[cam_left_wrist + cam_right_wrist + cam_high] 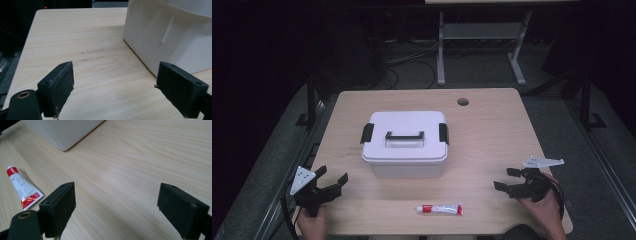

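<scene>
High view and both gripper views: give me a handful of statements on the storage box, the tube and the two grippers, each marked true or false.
1. The white storage box has its lid on, black handle lying flat. True.
2. The tube lies on top of the box. False: it lies on the table, in front of the box, near the front edge.
3. The left gripper is open with nothing between its jaws. True.
4. The right gripper is shut on the tube. False: its jaws stand open and empty, and the tube lies apart from them.
5. The tube has a red cap end. True.
</scene>
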Demonstrator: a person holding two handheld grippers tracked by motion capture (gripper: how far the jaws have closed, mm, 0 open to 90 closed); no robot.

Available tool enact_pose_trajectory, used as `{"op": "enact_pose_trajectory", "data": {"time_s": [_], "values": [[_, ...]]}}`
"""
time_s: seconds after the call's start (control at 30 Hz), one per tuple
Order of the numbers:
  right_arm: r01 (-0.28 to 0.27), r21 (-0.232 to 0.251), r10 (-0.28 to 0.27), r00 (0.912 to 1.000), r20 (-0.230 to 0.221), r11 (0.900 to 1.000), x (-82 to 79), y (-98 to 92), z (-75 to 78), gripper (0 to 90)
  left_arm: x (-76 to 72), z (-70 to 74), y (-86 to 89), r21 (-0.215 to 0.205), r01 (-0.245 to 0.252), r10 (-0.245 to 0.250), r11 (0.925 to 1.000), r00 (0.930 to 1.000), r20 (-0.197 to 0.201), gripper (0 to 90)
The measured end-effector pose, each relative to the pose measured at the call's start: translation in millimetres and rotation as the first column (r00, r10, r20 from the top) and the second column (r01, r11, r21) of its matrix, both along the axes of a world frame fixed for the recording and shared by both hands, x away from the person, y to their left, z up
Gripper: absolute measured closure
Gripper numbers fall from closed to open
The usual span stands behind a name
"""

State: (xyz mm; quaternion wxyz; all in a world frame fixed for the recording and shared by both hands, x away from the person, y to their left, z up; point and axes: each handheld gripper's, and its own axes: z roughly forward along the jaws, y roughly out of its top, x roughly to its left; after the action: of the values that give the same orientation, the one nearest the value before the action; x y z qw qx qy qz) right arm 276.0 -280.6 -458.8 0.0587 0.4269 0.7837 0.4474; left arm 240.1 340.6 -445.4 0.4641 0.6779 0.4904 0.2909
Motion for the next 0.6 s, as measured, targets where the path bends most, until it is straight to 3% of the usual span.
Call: {"op": "enact_pose_trajectory", "data": {"time_s": [0.3, 0.4, 0.6], "values": [[-0.018, -0.013, 0.019, 0.9997, 0.013, 1.0, -2.2, 0.8, 7.9, 18.9, -0.8, -0.3, 3.0, -0.026, 0.006, -0.006, 0.9996, 1.0, -0.004, 13.7], [-0.038, -0.054, 0.04, 0.9987, 0.033, 0.998, 1.5, 4.3, 20.3, 19.1, -1.5, -0.8, 3.3, -0.031, 0.009, -0.009, 0.9995, 1.0, -0.003, 13.7], [-0.087, -0.058, 0.089, 0.9953, 0.038, 0.995, 8.7, 6.6, 36.2, 20.3, -1.1, -0.8, -0.9, -0.024, 0.016, -0.017, 0.9996, 0.9999, -0.005, 13.7]]}}
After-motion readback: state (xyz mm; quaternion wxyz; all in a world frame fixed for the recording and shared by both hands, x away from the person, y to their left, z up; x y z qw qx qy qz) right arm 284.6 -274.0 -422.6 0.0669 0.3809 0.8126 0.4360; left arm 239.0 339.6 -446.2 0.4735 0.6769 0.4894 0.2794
